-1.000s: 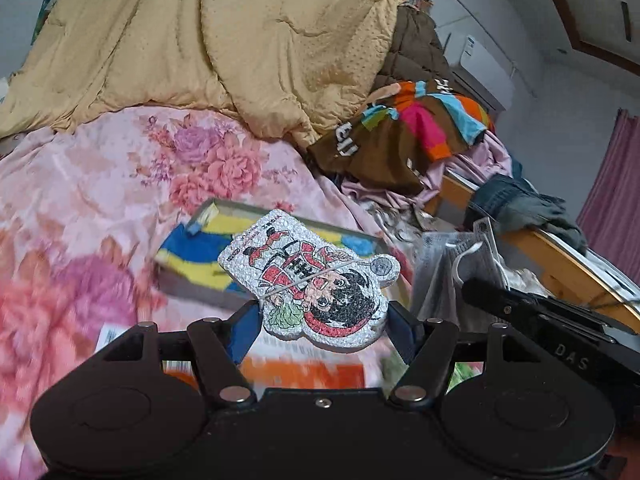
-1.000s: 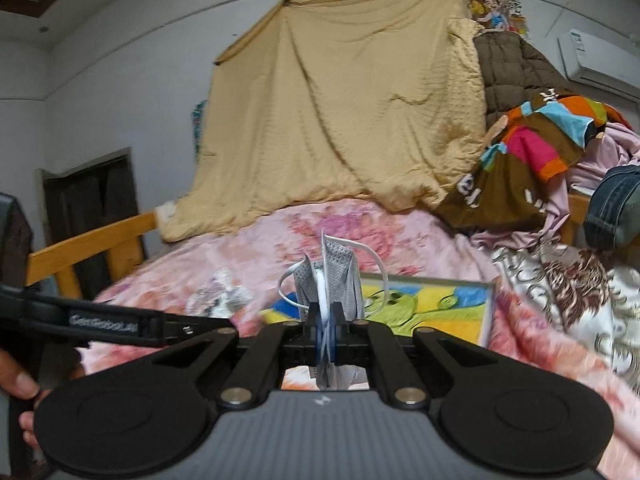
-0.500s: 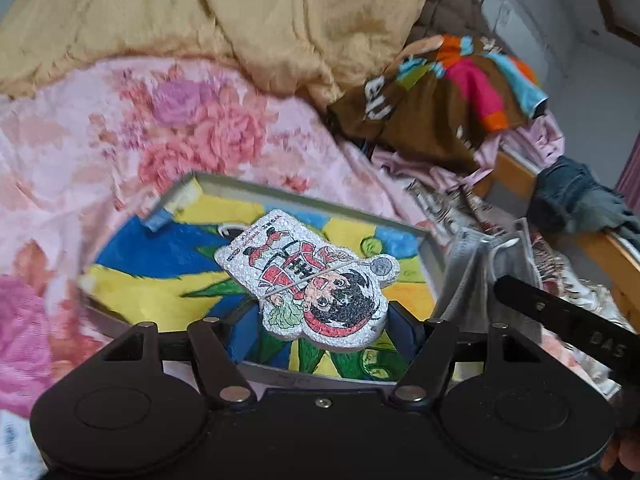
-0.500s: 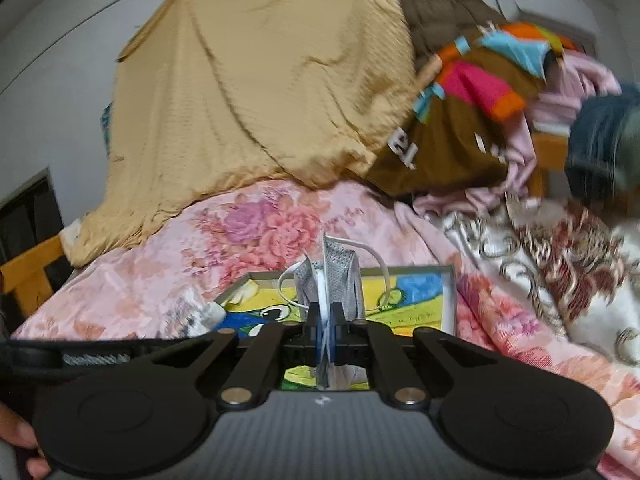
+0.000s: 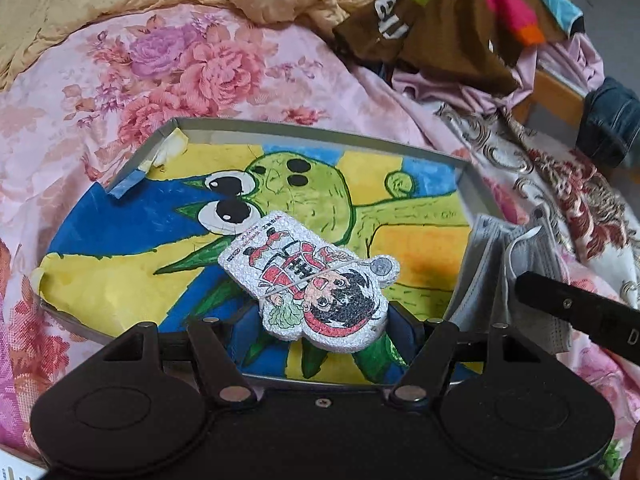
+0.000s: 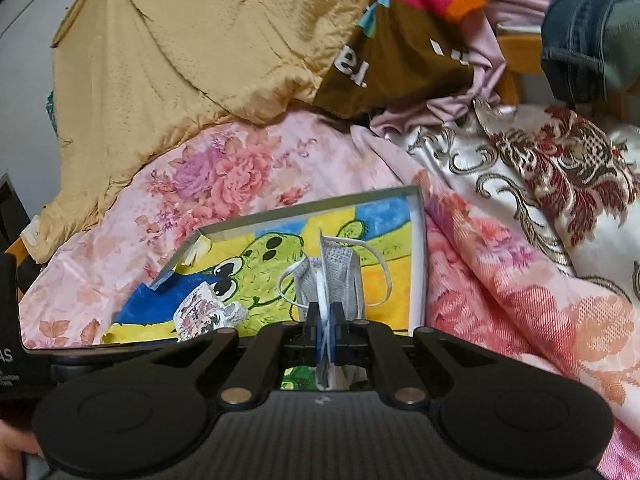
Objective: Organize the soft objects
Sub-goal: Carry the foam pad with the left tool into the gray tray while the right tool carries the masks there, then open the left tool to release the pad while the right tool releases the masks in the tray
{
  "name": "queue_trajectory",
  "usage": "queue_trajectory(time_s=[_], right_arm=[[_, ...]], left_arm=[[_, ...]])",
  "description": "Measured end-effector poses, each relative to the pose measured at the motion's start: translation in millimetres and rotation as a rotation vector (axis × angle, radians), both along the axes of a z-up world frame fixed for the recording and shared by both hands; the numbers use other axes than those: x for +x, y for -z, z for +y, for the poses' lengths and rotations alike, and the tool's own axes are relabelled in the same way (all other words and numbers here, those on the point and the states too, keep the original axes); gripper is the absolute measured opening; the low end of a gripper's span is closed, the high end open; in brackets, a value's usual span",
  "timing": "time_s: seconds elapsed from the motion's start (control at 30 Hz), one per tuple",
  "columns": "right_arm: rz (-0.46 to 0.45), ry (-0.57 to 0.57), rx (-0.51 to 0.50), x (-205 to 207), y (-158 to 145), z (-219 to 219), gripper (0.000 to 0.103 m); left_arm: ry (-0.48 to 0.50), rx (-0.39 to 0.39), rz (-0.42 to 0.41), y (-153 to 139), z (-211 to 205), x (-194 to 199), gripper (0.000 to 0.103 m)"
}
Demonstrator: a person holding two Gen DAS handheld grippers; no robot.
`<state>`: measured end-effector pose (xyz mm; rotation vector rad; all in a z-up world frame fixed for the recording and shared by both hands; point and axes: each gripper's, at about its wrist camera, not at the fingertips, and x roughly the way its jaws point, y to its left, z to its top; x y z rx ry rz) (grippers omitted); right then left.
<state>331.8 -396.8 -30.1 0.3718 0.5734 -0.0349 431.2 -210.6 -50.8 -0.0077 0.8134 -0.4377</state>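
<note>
The bed (image 5: 52, 92), under a pink floral cover, fills both views, with quilts and clothes heaped along the top of each frame. In the middle of the left view lies the tray (image 5: 320, 138), a shallow box lined with a green cartoon drawing; in the right view it sits centre-left.

The left claw (image 5: 324, 320) grips the foam toy (image 5: 316, 280) across its width, low centre of the frame, above the tray's near half. The right claw (image 6: 325, 332) is pinched shut on the folded mask (image 6: 332, 276), which stands upright over the tray's right part.

Likely step: set both down inside the tray. Lower each until it nearly rests on the lining, keep them apart, and clear the right wall with the mask's loops before letting go.
</note>
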Motion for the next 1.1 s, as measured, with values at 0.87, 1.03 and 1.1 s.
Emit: queue_trajectory(time_s=[0.87, 1.03, 1.1], right_arm=[[0.048, -0.003, -0.034, -3.8, -4.9, 0.2, 0.047], [0.021, -0.004, -0.089, -15.8, -19.8, 8.0, 0.064], [0.005, -0.005, -0.114, -22.6, -26.6, 11.2, 0.072]], left_arm=[[-0.092, 0.014, -0.010, -16.3, 20.3, -19.5, 0.097], [-0.104, 0.018, -0.060, -36.0, 30.9, -37.0, 0.100], [-0.119, 0.015, -0.079, -46.8, 37.1, -46.2, 0.100]])
